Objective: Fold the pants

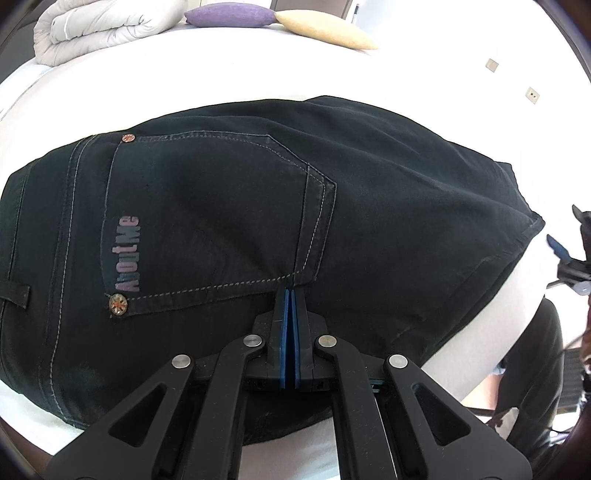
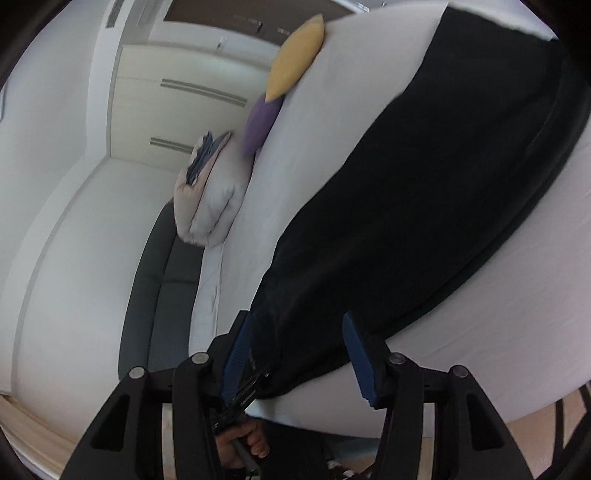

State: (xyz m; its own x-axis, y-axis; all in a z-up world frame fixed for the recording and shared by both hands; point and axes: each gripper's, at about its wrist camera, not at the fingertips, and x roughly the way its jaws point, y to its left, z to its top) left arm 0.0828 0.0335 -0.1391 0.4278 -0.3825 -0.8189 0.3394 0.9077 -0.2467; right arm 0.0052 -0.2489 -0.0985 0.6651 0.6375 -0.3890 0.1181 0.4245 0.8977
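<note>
Black pants [image 1: 236,206] lie flat on a white bed [image 1: 258,70], back pocket and "AboutMe" label up. My left gripper [image 1: 290,291] is shut, its blue pads pressed together, tips resting on the fabric just below the pocket's corner; no cloth shows between them. In the right wrist view the pants [image 2: 424,206] stretch away as a long dark strip. My right gripper [image 2: 299,332] is open, its blue pads either side of the near end of the pants, nothing pinched. The right gripper also shows at the left wrist view's right edge [image 1: 569,254].
A folded grey duvet [image 1: 107,26], a purple pillow [image 1: 229,14] and a yellow pillow [image 1: 325,29] lie at the bed's far end. A dark grey bench [image 2: 162,295] runs beside the bed. A white wardrobe [image 2: 184,92] stands behind.
</note>
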